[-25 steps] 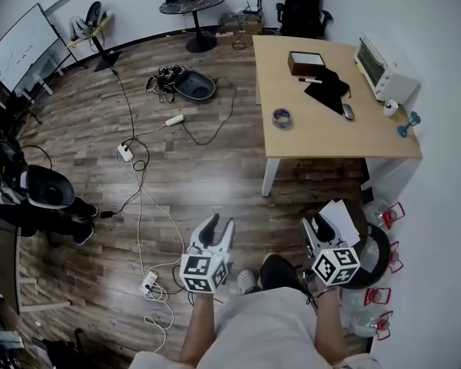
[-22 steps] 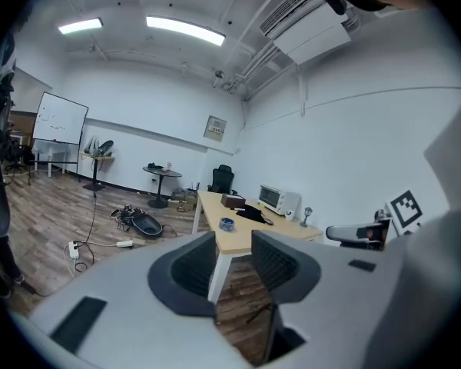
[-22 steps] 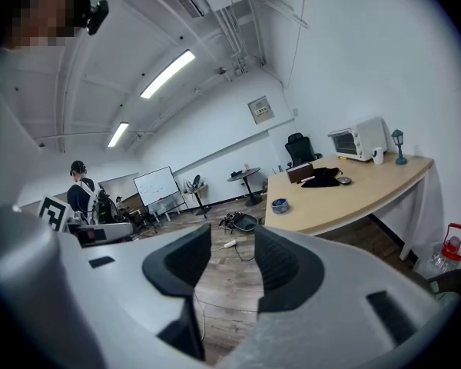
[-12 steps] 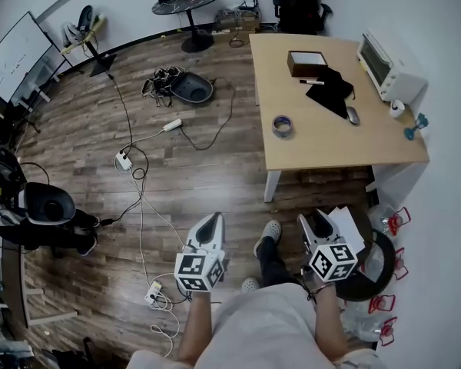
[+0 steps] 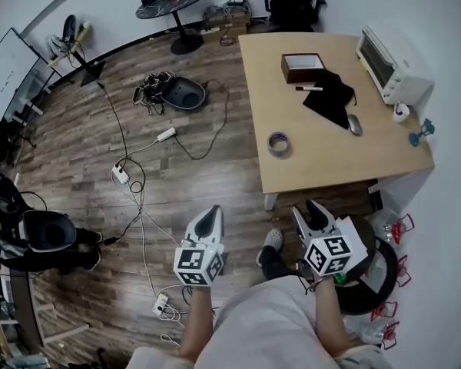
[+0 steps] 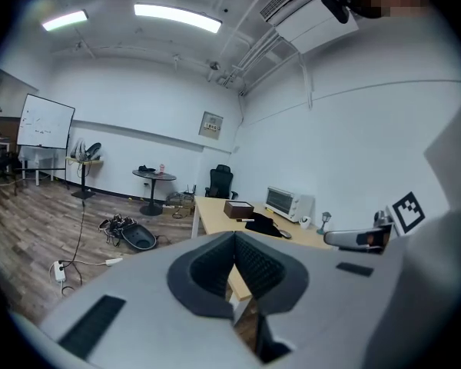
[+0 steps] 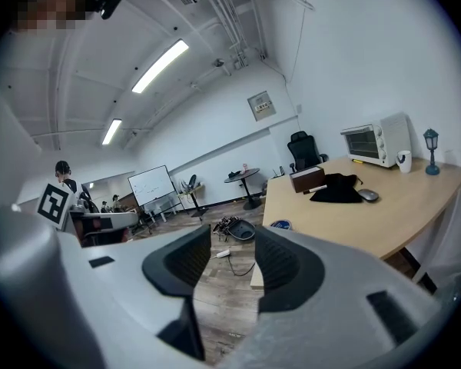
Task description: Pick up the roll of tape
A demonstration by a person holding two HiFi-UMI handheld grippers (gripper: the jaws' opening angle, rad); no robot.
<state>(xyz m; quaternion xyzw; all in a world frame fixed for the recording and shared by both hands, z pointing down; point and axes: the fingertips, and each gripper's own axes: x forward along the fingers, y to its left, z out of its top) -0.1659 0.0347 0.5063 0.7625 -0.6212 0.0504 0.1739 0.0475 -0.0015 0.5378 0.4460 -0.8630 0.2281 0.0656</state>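
1. Two grippers are held out in front of the person, side by side over the wooden floor (image 5: 77,137), just short of the near end of the table (image 5: 330,160).
2. One of them, the left gripper (image 5: 212,214), has its jaws pressed tight together. Its own view shows the dark pads meeting, with nothing caught between them.
3. On the other side, the right gripper (image 5: 306,210) has its jaws standing well apart. Only floor and a table edge show through the gap, so it holds nothing.
4. Up on the table, the roll of tape (image 5: 278,144) lies flat near the edge that faces the open floor. It sits alone on bare wood, well apart from both grippers.
5. Farther along the table top are a brown box (image 5: 303,66), a pen (image 5: 307,88) and a black cloth (image 5: 330,98), with a mouse (image 5: 354,124) just beside the cloth.
6. Along the table's far side stands a toaster oven (image 5: 392,64), and a white mug (image 5: 400,113) sits near it.
7. Cables run loosely across the floor to a power strip (image 5: 121,175), and a round black table (image 5: 171,1) stands by the back wall.
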